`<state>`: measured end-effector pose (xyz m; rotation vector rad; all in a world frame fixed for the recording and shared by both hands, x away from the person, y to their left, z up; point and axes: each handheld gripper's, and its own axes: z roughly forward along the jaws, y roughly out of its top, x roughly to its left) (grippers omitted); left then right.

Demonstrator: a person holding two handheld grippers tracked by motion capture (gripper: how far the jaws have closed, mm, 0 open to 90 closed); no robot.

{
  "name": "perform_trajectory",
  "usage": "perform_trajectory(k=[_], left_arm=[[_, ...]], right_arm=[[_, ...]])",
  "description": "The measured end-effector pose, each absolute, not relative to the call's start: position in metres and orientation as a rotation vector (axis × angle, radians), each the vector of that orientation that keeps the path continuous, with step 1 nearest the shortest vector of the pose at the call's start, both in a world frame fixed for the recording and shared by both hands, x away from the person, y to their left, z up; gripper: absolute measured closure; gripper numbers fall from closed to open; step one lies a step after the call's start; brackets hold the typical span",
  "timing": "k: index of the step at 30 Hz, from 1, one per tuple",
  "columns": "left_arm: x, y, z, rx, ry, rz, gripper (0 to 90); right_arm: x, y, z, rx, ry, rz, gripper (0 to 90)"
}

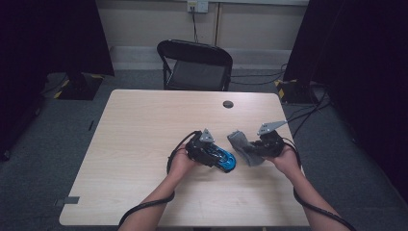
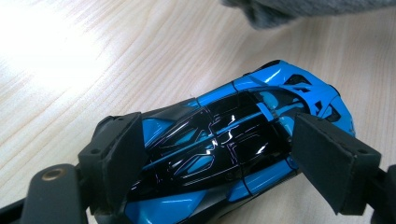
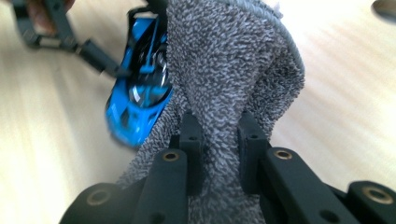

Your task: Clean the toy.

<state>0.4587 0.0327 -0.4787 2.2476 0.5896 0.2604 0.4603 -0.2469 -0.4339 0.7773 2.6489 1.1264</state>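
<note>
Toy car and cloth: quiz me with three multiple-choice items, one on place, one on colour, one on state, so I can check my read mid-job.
1. Where is the toy car?
A. on the chair
B. between the left tongs, on the table
C. on the floor

2. What colour is the cloth?
A. grey
B. red
C. yellow

3. How do the right tongs stand?
A. wide open and holding nothing
B. shut on the car
C. shut on the cloth

Key: 1 B, the left gripper view shows both pads flanking the car's body. 2 A, the terry pile is grey in the right gripper view. 3 C, the cloth is pinched between the jaws there.
</note>
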Motion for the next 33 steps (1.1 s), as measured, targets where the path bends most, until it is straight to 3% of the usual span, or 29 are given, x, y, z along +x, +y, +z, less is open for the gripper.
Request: perform_trajectory(k=[11,33], left_arm=[[0.458,0.033,-0.479,2.246,0.588,0.260,17.9],[0.458,0.035,-0.481,2.230,0.581,0.257,17.8]], right_arm=[[0.496,-0.215,-0.428,0.802,2.602,1.103,76.6],[0.533,-0.161,-0.457,0.710,2.623,0.945,76.5]])
